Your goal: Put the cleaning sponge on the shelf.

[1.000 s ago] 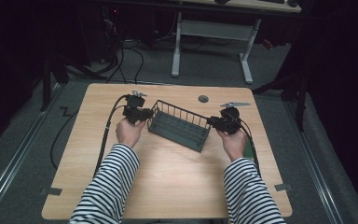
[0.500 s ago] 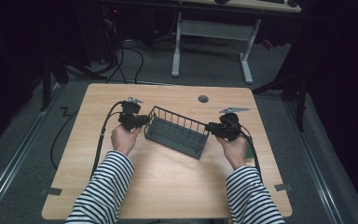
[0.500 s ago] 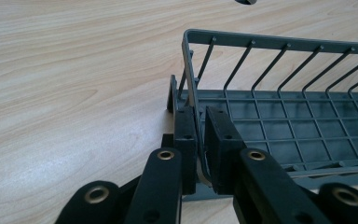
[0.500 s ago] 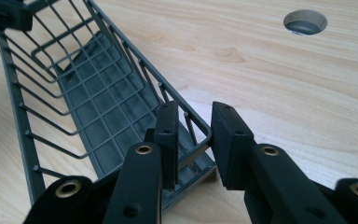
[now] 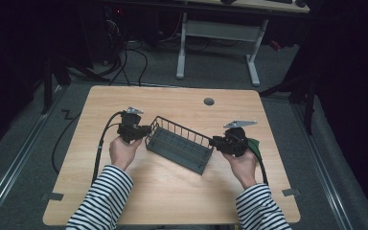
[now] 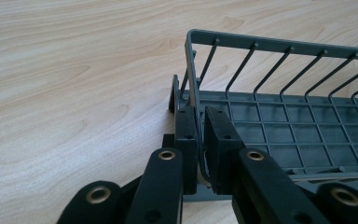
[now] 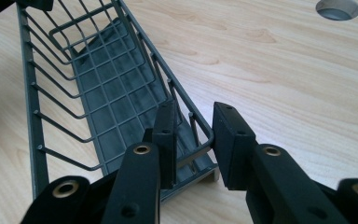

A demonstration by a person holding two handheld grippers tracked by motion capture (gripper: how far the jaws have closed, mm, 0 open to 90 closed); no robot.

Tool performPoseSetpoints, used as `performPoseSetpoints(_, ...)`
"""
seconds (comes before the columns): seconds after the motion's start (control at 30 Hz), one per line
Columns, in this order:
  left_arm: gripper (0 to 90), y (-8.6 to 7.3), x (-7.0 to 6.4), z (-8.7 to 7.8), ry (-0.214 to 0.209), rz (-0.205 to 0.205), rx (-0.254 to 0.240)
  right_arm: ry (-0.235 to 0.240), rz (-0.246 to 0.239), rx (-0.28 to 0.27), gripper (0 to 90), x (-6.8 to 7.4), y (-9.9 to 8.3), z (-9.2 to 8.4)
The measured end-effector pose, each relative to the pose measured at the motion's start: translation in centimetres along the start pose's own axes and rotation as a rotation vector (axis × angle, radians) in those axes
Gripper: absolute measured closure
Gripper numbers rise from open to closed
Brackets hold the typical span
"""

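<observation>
Basket (image 5: 179,145) farther left now, both claws at its ends.

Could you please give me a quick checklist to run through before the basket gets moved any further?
1. Left gripper clamped on the basket end rail: ok.
2. Right gripper clamped on the opposite end: cannot tell; a gap shows beside one pad.
3. Basket empty, nothing to spill: ok.
4. Table around the basket free of obstacles: ok.
5. Basket lifted off the table: cannot tell.
6. Cables clear of the basket: ok.
</observation>
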State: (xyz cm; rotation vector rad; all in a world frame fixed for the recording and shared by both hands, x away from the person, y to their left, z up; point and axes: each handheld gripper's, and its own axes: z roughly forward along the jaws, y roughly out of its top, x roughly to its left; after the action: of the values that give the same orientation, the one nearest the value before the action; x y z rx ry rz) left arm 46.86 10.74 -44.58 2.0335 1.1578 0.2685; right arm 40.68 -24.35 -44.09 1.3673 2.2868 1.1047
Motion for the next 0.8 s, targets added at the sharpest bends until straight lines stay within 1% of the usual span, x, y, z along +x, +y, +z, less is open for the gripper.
performPoseSetpoints(0.13,84.0,-0.6,-0.3,-0.5,-0.006,-0.004,-0.001,0.006,-0.002,0.004,71.9,0.3,-0.3,-0.3)
performPoseSetpoints(0.17,84.0,-0.7,-0.4,-0.6,-0.007,0.000,0.003,0.019,0.000,-0.001,71.8,0.5,-0.7,-0.5)
performPoseSetpoints(0.23,83.9,-1.1,-0.7,-1.0,-0.010,0.003,0.003,0.025,0.000,0.002,71.7,0.7,-1.0,-0.8)
performPoseSetpoints(0.37,83.8,-1.5,-0.8,-1.3,-0.015,-0.008,-0.002,0.022,-0.015,0.013,71.6,1.2,-1.2,-1.1)
performPoseSetpoints(0.43,83.8,-1.7,-0.9,-1.5,-0.015,-0.006,0.004,0.026,-0.014,0.008,71.6,1.2,-1.2,-1.1)
performPoseSetpoints(0.47,83.5,-1.7,-0.9,-1.6,-0.016,-0.003,0.006,0.037,0.000,0.004,71.5,1.1,-1.4,-1.2)
performPoseSetpoints(0.5,83.4,-1.7,-1.0,-1.6,-0.012,-0.001,0.006,0.039,0.003,-0.002,71.5,1.1,-1.5,-1.1)
performPoseSetpoints(0.57,83.2,-1.8,-1.0,-1.6,-0.012,0.002,0.002,0.037,0.000,-0.005,71.5,1.1,-1.5,-1.1)
performPoseSetpoints(0.6,81.7,-1.9,-1.0,-1.6,-0.016,-0.003,-0.005,0.037,0.003,-0.007,71.5,1.1,-1.5,-1.2)
performPoseSetpoints(0.67,75.8,-2.0,-0.9,-1.4,-0.020,-0.011,-0.010,0.040,0.012,-0.014,69.8,1.0,-1.6,-1.1)
performPoseSetpoints(0.73,69.9,-2.1,-0.9,-1.4,-0.021,-0.016,-0.016,0.032,0.012,-0.007,63.1,1.1,-1.6,-1.1)
performPoseSetpoints(0.77,65.5,-2.2,-0.8,-1.5,-0.016,-0.018,-0.026,0.025,0.008,0.000,59.1,1.2,-1.6,-1.1)
performPoseSetpoints(0.8,60.3,-2.2,-0.8,-1.6,-0.015,-0.023,-0.034,0.012,-0.009,-0.002,55.6,1.3,-1.7,-1.1)
